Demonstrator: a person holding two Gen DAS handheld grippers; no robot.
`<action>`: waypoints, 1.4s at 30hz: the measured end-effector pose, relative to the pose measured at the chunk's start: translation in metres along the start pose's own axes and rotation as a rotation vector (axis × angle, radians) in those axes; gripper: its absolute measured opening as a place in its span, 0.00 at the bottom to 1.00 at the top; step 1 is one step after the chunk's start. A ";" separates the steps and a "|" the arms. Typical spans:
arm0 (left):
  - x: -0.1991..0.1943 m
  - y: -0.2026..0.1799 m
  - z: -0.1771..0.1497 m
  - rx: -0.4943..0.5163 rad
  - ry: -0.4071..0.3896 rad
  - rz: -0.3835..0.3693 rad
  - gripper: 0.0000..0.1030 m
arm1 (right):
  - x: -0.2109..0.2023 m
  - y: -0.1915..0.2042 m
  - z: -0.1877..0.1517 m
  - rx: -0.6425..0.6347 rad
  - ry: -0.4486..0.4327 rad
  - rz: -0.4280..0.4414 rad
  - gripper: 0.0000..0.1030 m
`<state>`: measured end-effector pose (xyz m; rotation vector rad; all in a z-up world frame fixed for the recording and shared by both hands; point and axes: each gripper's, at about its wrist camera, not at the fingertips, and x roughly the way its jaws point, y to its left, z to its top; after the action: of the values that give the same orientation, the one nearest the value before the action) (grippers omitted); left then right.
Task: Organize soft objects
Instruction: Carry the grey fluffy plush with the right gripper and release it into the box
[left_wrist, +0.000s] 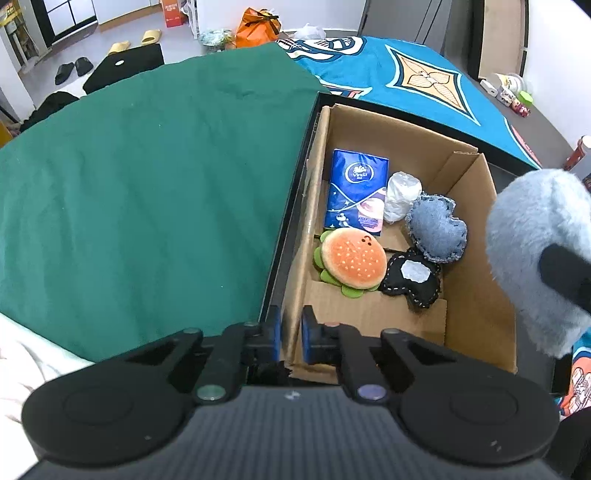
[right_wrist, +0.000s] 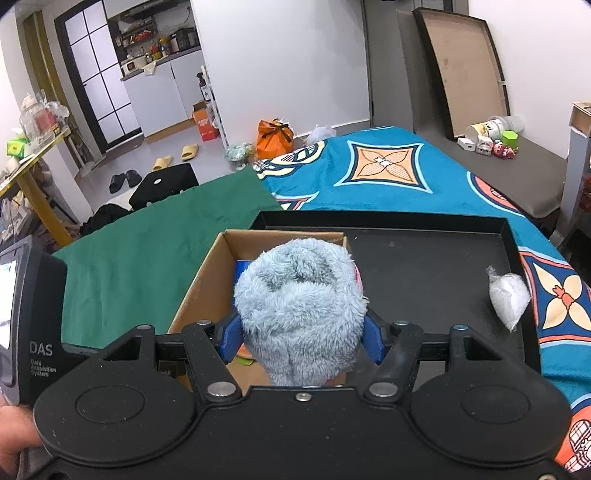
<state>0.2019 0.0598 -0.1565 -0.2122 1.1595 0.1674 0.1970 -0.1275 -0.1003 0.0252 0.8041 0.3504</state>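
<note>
My right gripper (right_wrist: 301, 338) is shut on a fluffy light-blue plush (right_wrist: 299, 306) and holds it above the near end of the cardboard box (right_wrist: 199, 291). The plush also shows at the right edge of the left wrist view (left_wrist: 535, 254). My left gripper (left_wrist: 291, 334) is shut on the box's near left wall (left_wrist: 297, 295). Inside the box lie a blue tissue pack (left_wrist: 356, 192), a white wrapped roll (left_wrist: 400, 195), a denim heart (left_wrist: 436, 229), a burger plush (left_wrist: 351, 258) and a black stitched pad (left_wrist: 412, 280).
The box stands in a black tray (right_wrist: 424, 266) on a bed with a green cloth (left_wrist: 147, 166) and a teal patterned blanket (right_wrist: 388, 173). A white bagged item (right_wrist: 508, 295) lies in the tray's right part. Small toys (right_wrist: 491, 142) sit on a far ledge.
</note>
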 end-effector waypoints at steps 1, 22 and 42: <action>0.000 0.001 0.000 -0.003 -0.002 -0.003 0.10 | 0.001 0.002 -0.001 -0.002 0.004 0.000 0.60; -0.002 0.013 -0.002 -0.040 -0.021 -0.061 0.11 | 0.018 0.019 -0.007 0.103 0.094 0.043 0.75; -0.009 -0.007 -0.001 -0.004 -0.054 0.037 0.13 | 0.001 -0.034 -0.011 0.140 0.044 -0.044 0.75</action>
<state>0.1994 0.0525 -0.1481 -0.1888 1.1104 0.2073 0.2000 -0.1605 -0.1143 0.1308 0.8700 0.2535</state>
